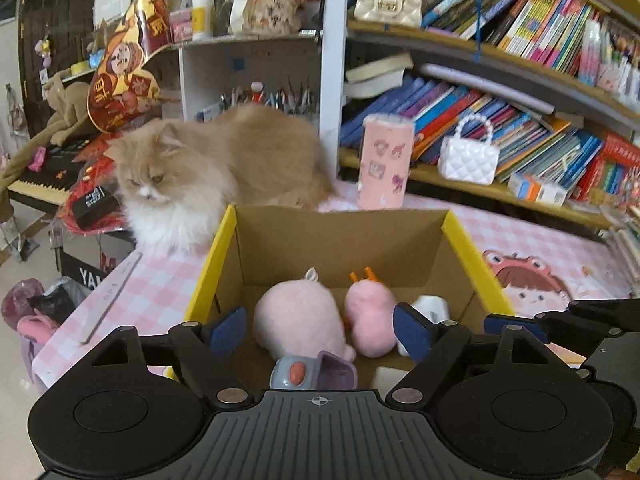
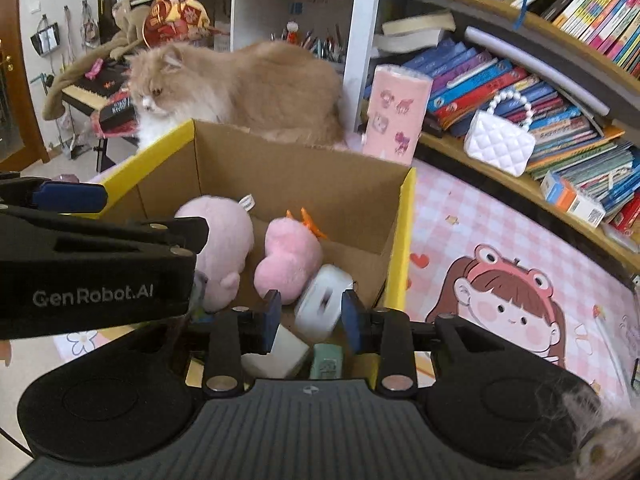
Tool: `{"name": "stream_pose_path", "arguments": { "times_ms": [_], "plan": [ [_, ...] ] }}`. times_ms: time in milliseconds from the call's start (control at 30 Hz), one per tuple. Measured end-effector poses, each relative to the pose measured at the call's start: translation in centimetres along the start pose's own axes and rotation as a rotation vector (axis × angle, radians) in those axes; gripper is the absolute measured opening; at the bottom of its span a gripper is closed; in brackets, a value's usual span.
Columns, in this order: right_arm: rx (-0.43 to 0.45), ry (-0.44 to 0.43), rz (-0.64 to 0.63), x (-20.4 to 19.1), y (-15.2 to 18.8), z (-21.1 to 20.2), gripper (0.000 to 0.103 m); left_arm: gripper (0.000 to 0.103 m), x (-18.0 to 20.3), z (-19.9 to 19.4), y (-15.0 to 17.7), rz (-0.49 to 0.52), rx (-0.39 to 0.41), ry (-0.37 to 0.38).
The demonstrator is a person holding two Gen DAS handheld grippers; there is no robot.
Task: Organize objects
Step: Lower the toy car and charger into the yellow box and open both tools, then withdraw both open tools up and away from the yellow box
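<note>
A cardboard box (image 1: 460, 232) with yellow edges stands on the pink checked table. Inside lie a round pink plush (image 1: 298, 320), a smaller pink plush with orange feet (image 1: 370, 316), a grey-blue toy with an orange button (image 1: 294, 372) and a white toy (image 2: 322, 304). My left gripper (image 1: 320, 332) hangs open over the box, its pads wide on either side of the round plush and clear of it. My right gripper (image 2: 312, 320) is open at the box's right corner. The blurred white toy sits between its pads, with a gap at the left pad.
A fluffy ginger and white cat (image 1: 208, 160) sits right behind the box. A pink sticker-covered pack (image 1: 386, 160) stands beside it. A white quilted purse (image 1: 468, 156) and rows of books fill the shelves on the right. A ruler (image 1: 112, 296) lies at the table's left edge.
</note>
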State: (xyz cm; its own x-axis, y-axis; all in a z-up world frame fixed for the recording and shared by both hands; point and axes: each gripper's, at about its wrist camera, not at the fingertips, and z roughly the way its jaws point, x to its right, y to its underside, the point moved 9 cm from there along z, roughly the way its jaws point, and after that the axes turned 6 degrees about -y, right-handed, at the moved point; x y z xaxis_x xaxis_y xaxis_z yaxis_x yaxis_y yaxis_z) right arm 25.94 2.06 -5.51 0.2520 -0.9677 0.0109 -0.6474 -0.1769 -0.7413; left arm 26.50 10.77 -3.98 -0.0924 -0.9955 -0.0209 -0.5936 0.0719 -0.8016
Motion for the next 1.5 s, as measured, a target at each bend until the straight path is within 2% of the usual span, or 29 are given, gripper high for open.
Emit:
{"name": "stream_pose_path", "arguments": {
  "times_ms": [167, 300, 467, 633, 733, 833, 1033, 1167, 1500],
  "plan": [
    [0.08, 0.032, 0.046, 0.9, 0.6, -4.4, 0.034, 0.087, 0.8, -3.5, -0.1, -0.022, 0.043, 0.029],
    [0.126, 0.098, 0.112, 2.3, 2.4, -8.3, 0.037, 0.092, 1.6, -6.1, 0.4, -0.016, 0.074, 0.042],
    [0.136, 0.176, 0.239, 4.0, 5.9, -11.9, 0.039, 0.096, 2.7, -8.1, 2.2, 0.014, 0.077, 0.055],
    [0.12, 0.262, 0.34, 4.9, 9.9, -14.8, 0.041, 0.096, 4.2, -9.4, 5.2, 0.027, 0.035, 0.065],
    [0.112, 0.325, 0.373, 5.1, 11.9, -16.2, 0.05, 0.096, 5.4, -9.8, 7.0, 0.045, -0.002, 0.072],
    [0.103, 0.356, 0.419, 5.3, 13.8, -17.4, 0.052, 0.097, 6.4, -10.3, 8.4, 0.087, -0.026, 0.088],
    [0.104, 0.404, 0.467, 4.9, 16.2, -19.1, 0.078, 0.103, 7.3, -11.5, 9.6, 0.154, -0.01, 0.053],
    [0.099, 0.443, 0.484, 4.8, 17.2, -19.8, 0.088, 0.103, 7.5, -11.9, 10.1, 0.185, -0.006, 0.027],
    [0.081, 0.507, 0.485, 4.9, 17.9, -20.1, 0.099, 0.103, 7.1, -11.7, 11.0, 0.162, -0.05, 0.02]
  ]
}}
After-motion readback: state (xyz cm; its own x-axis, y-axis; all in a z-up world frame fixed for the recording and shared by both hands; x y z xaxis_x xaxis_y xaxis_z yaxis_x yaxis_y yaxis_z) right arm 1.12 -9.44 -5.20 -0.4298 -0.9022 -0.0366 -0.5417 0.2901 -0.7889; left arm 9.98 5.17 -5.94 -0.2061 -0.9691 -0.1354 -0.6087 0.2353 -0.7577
